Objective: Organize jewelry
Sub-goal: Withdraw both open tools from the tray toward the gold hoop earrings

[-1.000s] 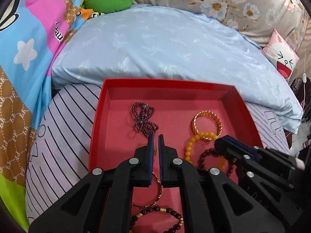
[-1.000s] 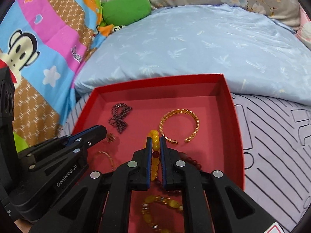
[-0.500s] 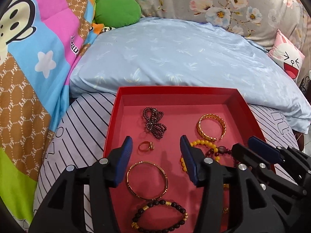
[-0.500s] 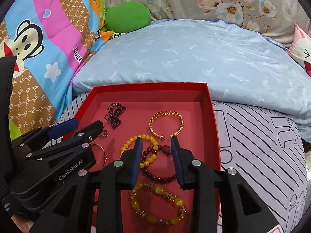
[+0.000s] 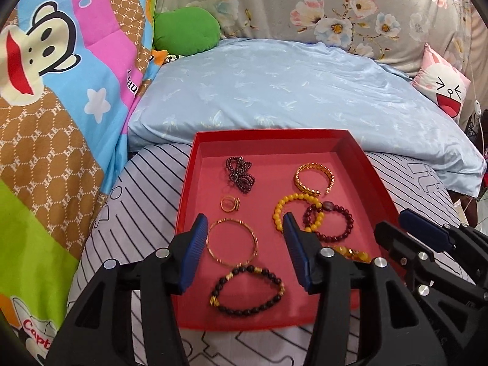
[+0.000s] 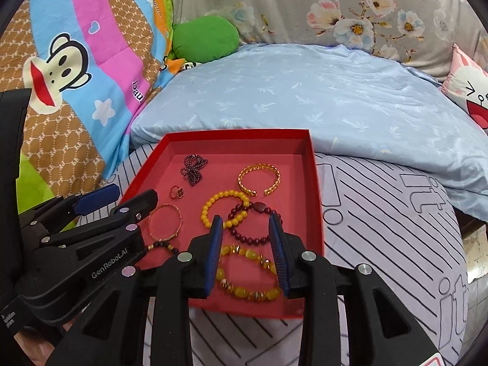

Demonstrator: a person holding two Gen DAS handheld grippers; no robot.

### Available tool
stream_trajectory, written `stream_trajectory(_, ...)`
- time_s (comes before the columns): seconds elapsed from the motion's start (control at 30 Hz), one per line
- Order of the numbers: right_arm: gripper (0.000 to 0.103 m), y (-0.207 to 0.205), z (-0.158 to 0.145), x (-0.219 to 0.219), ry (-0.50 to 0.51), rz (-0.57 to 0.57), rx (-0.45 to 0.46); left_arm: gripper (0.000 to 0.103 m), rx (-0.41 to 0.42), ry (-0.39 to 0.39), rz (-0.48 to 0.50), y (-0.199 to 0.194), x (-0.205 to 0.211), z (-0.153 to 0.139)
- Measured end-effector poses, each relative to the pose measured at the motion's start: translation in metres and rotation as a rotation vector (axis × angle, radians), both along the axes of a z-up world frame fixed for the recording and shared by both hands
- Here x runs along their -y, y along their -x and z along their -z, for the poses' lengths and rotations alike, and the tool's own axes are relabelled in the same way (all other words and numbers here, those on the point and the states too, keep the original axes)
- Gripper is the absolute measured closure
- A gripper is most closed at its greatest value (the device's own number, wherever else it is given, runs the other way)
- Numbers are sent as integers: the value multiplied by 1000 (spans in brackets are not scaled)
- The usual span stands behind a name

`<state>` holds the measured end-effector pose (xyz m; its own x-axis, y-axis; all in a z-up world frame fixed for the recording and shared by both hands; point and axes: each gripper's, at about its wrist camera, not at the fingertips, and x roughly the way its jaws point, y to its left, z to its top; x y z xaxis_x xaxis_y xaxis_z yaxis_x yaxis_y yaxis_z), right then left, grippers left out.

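Observation:
A red tray (image 5: 274,134) lies on the striped sheet. It holds a dark purple bead cluster (image 5: 240,174), a gold cuff (image 5: 314,179), a gold ring (image 5: 230,203), a yellow bead bracelet (image 5: 297,210), a dark red bead bracelet (image 5: 331,222), a thin gold bangle (image 5: 231,242) and a dark bead bracelet (image 5: 247,289). My left gripper (image 5: 244,225) hovers open above the bangle, gripping nothing. Over the amber bracelet (image 6: 241,291) near the tray's (image 6: 238,132) front edge, my right gripper (image 6: 245,221) stands open and empty. Each gripper shows in the other's view: the right gripper (image 5: 393,222), the left gripper (image 6: 132,195).
A light blue pillow (image 5: 289,91) lies just behind the tray. A cartoon monkey quilt (image 5: 61,91) rises on the left, with a green cushion (image 5: 186,30) and a floral cushion (image 5: 335,9) at the back. A pink cartoon pillow (image 5: 442,82) sits far right.
Both grippers went from shut to open. Both drew back and up from the tray, so the whole tray and its near jewelry now show.

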<state>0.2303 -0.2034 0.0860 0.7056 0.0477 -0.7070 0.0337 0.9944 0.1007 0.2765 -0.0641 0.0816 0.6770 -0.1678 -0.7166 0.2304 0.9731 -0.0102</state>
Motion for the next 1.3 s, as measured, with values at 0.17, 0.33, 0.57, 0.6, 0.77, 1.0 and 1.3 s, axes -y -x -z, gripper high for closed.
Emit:
stream_trajectory(0.17,72,38,-4,1,19,0,14,54,-4,16,3,30,-8,-5)
stream_trajectory(0.33,72,82,0,5,36,10,10,54,2,19,1,65,-16,-5)
stream_trajectory(0.57,72,137,23,15,2,31,-48,54,-30,20,-7,117,-28,15)
stream_trajectory(0.6,72,144,28,16,-1,37,-59,54,-36,26,-12,126,-30,19)
stream_trajectory(0.77,72,169,47,16,-13,51,-94,54,-64,41,-31,160,-36,37)
stream_trajectory(1.0,72,185,68,8,5,52,-113,51,-85,86,-64,191,-46,53)
stream_trajectory(1.3,74,185,79,4,-5,47,-119,50,-85,101,-84,211,-55,64)
